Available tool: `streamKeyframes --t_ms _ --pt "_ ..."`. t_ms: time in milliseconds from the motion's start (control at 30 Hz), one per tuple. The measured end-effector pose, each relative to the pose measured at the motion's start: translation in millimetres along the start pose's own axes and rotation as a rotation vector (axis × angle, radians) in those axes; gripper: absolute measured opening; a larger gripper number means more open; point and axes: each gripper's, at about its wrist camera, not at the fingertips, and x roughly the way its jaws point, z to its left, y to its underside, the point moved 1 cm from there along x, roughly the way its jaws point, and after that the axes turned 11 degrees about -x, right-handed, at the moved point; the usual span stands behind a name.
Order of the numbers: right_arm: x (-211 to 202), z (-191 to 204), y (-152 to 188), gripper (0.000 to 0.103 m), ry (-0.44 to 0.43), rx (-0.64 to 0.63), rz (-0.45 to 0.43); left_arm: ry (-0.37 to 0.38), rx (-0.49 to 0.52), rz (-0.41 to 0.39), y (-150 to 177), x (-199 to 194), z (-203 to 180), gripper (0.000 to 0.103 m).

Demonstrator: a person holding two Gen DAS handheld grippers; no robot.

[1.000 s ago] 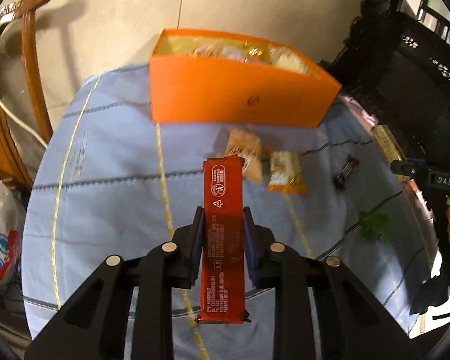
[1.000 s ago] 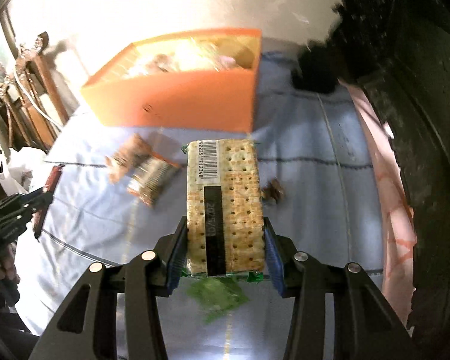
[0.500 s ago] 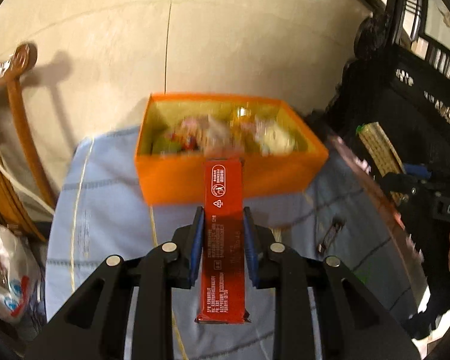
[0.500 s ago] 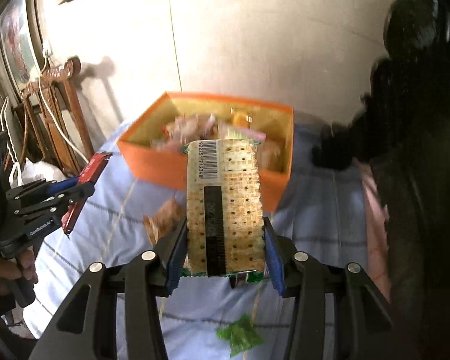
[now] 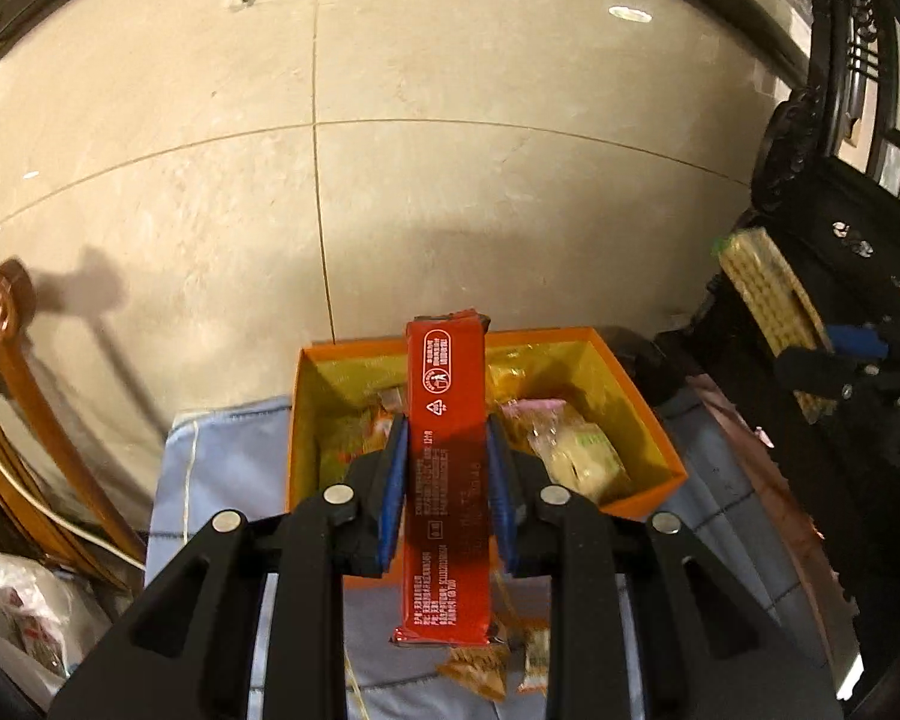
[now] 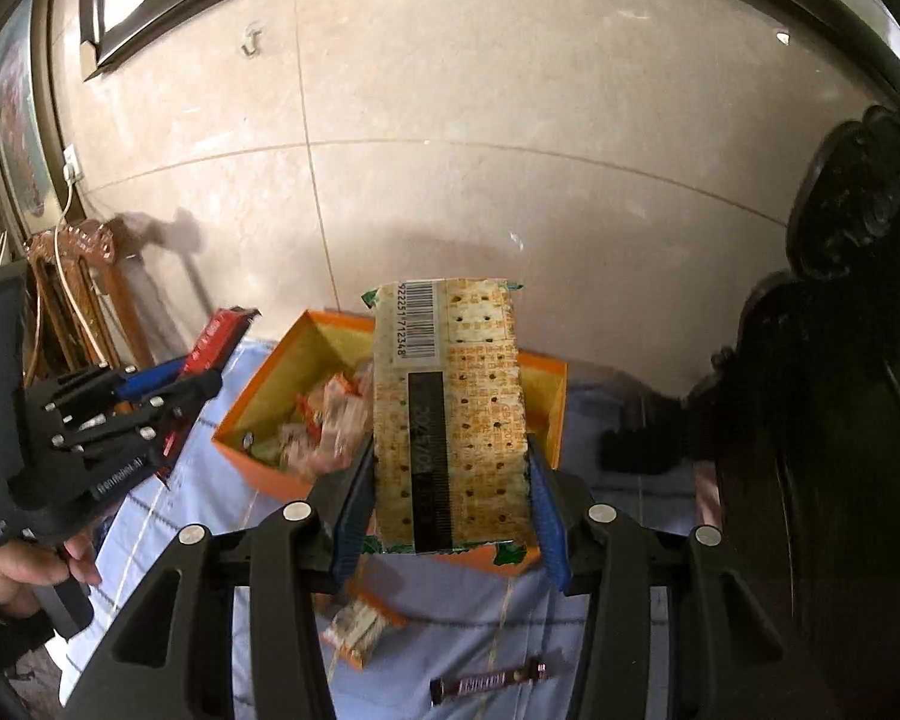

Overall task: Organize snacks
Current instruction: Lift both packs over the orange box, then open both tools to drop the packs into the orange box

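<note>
Both grippers have climbed off the blue cloth and swung in over the orange box, which a second ago sat well ahead of them and now lies right under their loads. Left gripper (image 5: 444,480) is clamped tight on the red snack bar (image 5: 447,468), blue pads pinching its long edges near the middle, the bar's far end poking out past the back wall of the orange box (image 5: 642,414). Right gripper (image 6: 450,495) is closed on the cracker pack (image 6: 450,414), barcode end up, held across its width in the lower half.

Down in the box there's already a jumble of wrapped snacks. On the blue tablecloth (image 6: 600,618), a small orange packet (image 6: 360,630) and a dark chocolate bar (image 6: 486,681) lie loose, still to be collected.

Handling looks easy but delicate: the red bar seems light and fairly stiff, its glossy film likely slippery, so a mid-length edge grip suits it. The crackers are light, rigid as a block, but brittle; hard squeezing could crack them, so a gentle hold across the flat sides is right.
</note>
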Motion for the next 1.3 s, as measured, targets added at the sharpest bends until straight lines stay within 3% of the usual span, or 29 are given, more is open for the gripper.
streamKeyframes --t_ms 567,600,633,667,767,1067,1300 --pt "64 -4 -25 0.047 -0.011 0.013 0.024 -0.030 0.011 0.022 -14 63 -5 0.023" --pt "68 -4 -27 0.049 -0.019 0.012 0.027 -0.014 -0.001 0.031 -16 68 -4 0.032" --pt "74 -3 -27 0.054 -0.023 0.009 0.034 0.014 -0.025 0.042 -18 75 -2 0.050" --pt "80 -3 -26 0.069 -0.011 0.006 0.047 0.013 -0.040 0.055 -19 82 0 0.098" --pt "90 -12 -17 0.071 0.046 0.037 0.079 -0.048 -0.090 0.058 -16 92 11 0.099" --pt "53 -29 57 0.072 0.026 0.148 0.124 -0.064 -0.041 0.073 39 58 31 0.099" --pt "37 9 179 0.078 0.002 0.203 0.253 -0.006 0.034 0.162 131 33 32 0.099"
